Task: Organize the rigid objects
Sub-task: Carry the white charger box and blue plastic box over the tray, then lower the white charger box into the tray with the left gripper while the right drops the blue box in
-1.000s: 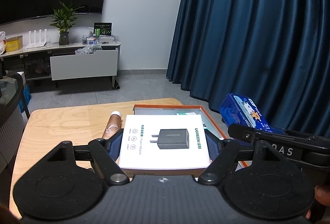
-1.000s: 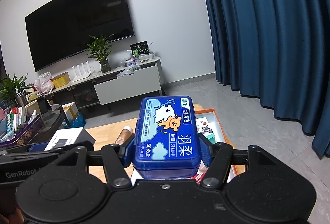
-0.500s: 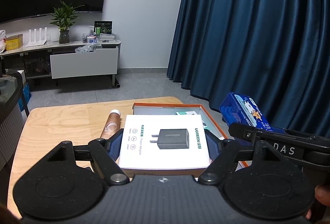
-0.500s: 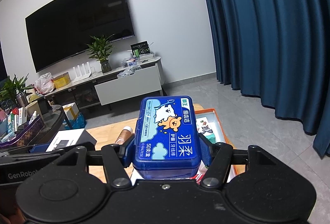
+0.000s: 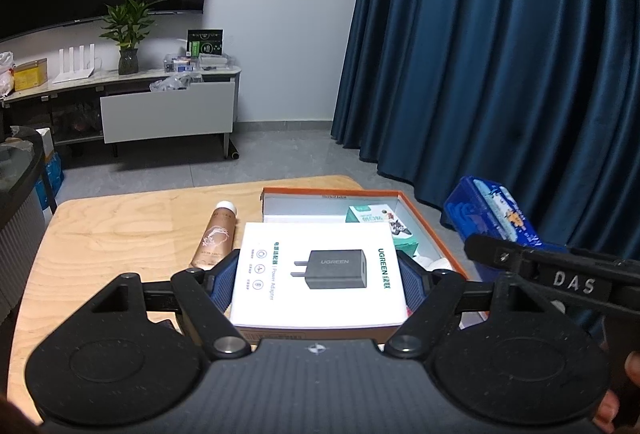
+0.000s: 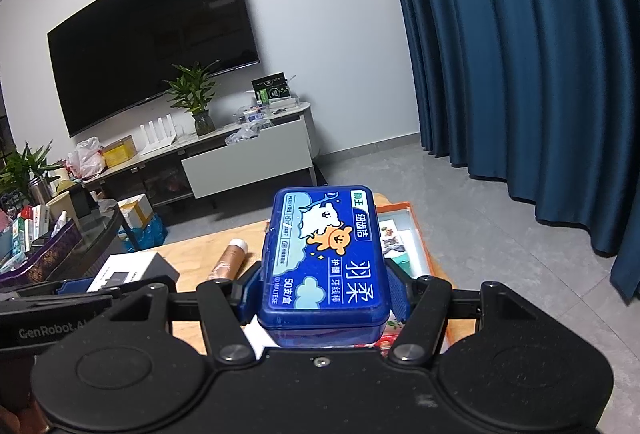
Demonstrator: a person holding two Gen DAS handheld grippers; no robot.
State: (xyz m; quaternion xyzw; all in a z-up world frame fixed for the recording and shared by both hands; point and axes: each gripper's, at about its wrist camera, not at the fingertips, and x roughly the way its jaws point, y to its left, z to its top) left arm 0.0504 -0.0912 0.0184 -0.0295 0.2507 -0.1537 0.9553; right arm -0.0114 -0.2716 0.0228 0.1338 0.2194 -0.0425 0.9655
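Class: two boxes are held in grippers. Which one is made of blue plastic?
The floss box in the right gripper. The left gripper holds a white cardboard charger box.

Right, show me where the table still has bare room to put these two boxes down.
Bare wood runs across the table left of the brown bottle, out to the left and far edges. Crowded: the orange-rimmed tray at the right already holds small packs. The left gripper grips the white adapter box; the right gripper grips the blue floss box.

Two grippers, one white charger box (image 5: 318, 276), one blue case (image 6: 324, 258), one bottle (image 5: 214, 238), one orange tray (image 5: 430, 224).
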